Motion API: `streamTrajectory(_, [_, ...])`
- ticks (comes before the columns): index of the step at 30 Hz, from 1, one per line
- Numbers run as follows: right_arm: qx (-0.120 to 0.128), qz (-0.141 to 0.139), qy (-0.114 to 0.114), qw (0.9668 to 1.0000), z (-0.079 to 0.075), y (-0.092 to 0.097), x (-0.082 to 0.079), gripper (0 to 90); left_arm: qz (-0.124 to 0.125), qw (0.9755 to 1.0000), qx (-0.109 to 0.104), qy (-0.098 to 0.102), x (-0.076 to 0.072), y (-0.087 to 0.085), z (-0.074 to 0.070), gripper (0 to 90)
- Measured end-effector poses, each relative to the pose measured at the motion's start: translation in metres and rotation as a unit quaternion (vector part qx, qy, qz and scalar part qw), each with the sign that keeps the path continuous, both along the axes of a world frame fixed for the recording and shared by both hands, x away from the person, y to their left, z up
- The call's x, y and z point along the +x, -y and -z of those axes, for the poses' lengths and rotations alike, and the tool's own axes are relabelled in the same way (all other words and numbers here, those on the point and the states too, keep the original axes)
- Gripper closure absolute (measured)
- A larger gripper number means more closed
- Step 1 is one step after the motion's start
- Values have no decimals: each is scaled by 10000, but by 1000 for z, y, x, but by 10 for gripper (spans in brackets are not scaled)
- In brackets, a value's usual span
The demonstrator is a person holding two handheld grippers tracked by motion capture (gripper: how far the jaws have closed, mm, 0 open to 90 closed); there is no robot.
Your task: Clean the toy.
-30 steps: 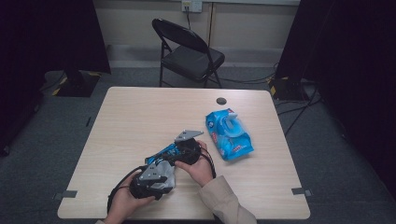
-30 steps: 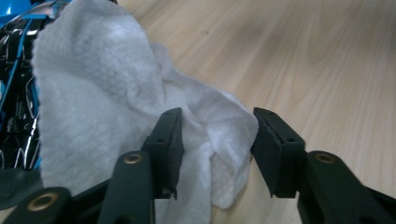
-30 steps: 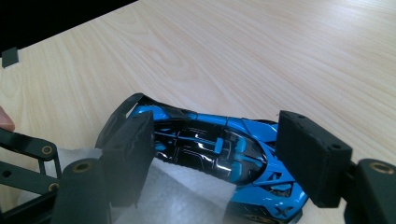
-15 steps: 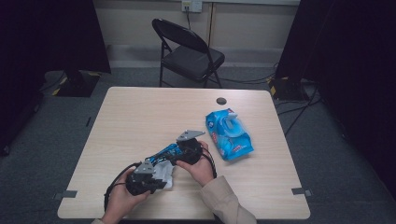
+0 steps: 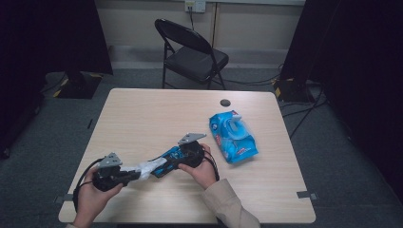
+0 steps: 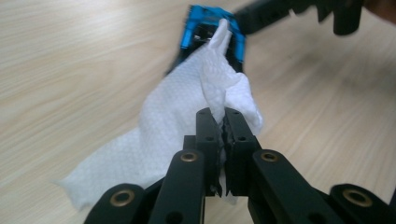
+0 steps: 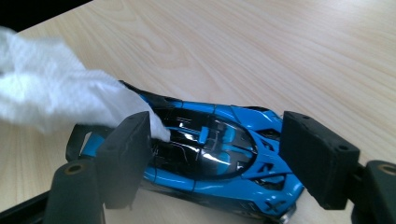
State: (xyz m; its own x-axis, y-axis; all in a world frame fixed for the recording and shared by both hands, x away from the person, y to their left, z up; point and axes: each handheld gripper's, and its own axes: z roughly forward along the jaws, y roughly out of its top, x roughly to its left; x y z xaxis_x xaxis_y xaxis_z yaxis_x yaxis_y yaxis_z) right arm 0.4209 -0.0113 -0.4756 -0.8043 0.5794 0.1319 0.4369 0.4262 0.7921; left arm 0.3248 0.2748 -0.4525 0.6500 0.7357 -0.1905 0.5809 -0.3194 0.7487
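In the lower left of the high view, the left gripper [image 5: 124, 174] is pinching a crumpled white textured wipe [image 5: 148, 167], its two black jaws pressed together on a fold of the cloth, as the left gripper view [image 6: 222, 122] is showing in the middle of its frame. The wipe [image 6: 182, 126] is stretching from those jaws up toward a small glossy blue and black toy sports car [image 6: 212, 28] lying on the pale wood-grain table [image 5: 157, 118] near the top of that view. In the right gripper view, the right gripper [image 7: 215, 149] is straddling the car [image 7: 210, 149], which is sitting low in the frame's centre; its jaws are standing wide at either flank of the body, and whether the pads are pressing on it cannot be told. An end of the wipe [image 7: 56, 98] is lying over the car's end at the left of that frame. In the high view, right of centre, a blue plastic pack of wipes [image 5: 234, 137] is resting on the table, well apart from the car [image 5: 171, 159].
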Motion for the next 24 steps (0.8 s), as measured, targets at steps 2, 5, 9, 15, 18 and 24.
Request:
streamTrajectory(2, [-20,-29,13,10000,1,-4,0,255,-144,9999,-28,25,2,-5,1,863])
streamTrajectory(5, [-44,-96,40,9999,2,-9,0,242,-312,9995,57,-14,5,-10,6,862])
streamTrajectory(9, [-124,-153,35,9998,6,-15,1,229,-178,9997,54,-187,7,-7,15,859])
streamTrajectory(15, [-239,-330,134,9991,14,-21,-1,138,-22,9993,169,-329,13,5,27,847])
streamTrajectory(18, [-237,-347,127,9990,15,-22,0,111,26,9994,170,-311,14,8,29,838])
streamTrajectory(24, [-363,-377,172,9985,18,-26,0,46,67,9991,184,-363,16,15,37,794])
